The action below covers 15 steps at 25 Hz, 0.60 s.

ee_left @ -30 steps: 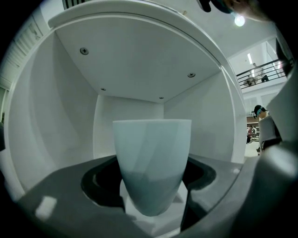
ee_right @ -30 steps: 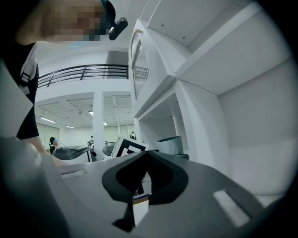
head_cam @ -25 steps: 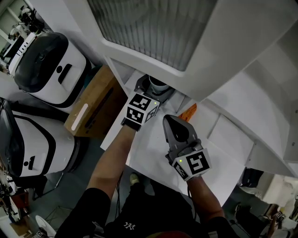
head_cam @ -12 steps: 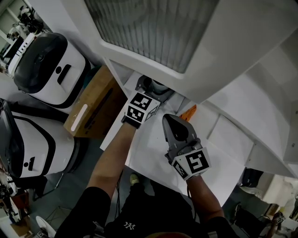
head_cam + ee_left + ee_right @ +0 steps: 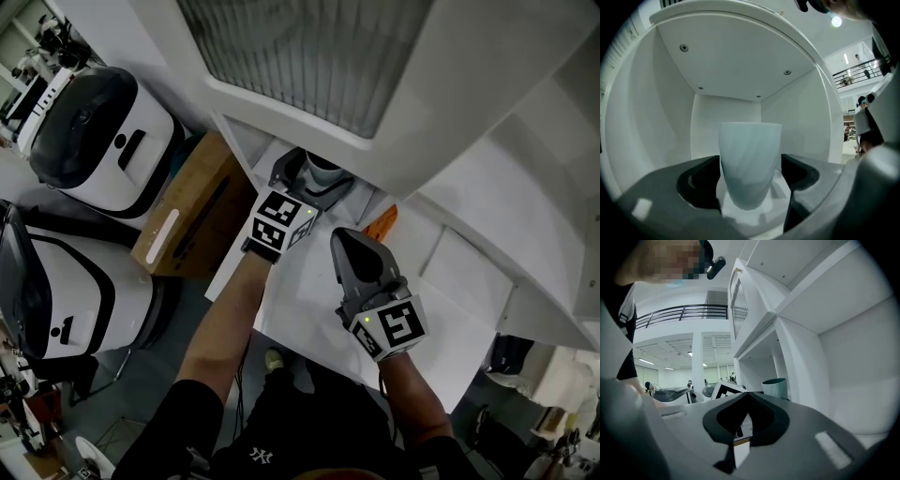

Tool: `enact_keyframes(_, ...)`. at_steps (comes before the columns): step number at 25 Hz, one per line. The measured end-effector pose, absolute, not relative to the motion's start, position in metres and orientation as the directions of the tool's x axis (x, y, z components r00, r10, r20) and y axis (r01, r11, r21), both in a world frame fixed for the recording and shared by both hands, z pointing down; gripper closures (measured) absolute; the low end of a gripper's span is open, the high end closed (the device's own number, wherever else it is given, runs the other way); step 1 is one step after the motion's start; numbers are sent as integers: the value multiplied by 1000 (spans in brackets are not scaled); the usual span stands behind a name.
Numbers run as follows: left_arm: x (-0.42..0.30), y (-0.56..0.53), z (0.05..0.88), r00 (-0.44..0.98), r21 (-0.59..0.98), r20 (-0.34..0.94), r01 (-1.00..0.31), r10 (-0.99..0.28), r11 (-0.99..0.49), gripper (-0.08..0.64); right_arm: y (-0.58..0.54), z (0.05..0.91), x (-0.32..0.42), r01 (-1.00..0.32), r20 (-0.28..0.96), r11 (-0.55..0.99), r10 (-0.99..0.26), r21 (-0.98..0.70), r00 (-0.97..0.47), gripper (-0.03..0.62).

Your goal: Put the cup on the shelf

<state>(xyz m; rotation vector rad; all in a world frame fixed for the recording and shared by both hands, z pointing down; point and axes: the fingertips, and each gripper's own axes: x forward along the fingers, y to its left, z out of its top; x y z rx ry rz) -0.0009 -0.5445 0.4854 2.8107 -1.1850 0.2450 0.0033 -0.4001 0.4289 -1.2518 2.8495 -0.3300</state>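
A pale blue-green cup (image 5: 750,164) stands upright inside a white shelf compartment (image 5: 724,70), its base on the compartment floor. My left gripper (image 5: 750,176) is shut on the cup, one jaw against each side. From the head view the left gripper (image 5: 305,183) reaches under the shelf's overhang, and only the cup's rim (image 5: 322,167) shows. My right gripper (image 5: 345,242) hovers over the white ledge (image 5: 300,300), shut and holding nothing. In the right gripper view the right gripper (image 5: 746,397) points at the cup (image 5: 776,386) and the left gripper's marker cube (image 5: 725,389).
An orange object (image 5: 380,225) lies on the ledge just right of the grippers. A brown cardboard box (image 5: 183,225) and two white-and-black machines (image 5: 89,131) stand to the left, below the ledge. A ribbed cabinet panel (image 5: 309,56) overhangs the compartment.
The left gripper and cup have edged slightly deeper into the compartment. The right gripper has barely shifted.
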Motion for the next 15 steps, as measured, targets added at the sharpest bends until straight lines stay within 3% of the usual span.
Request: enact_keyframes(15,-34,-452,466,727,106,180,-684,-662,-722,181,-359,418,-2,-756,57,599,-773,-264,-632,578)
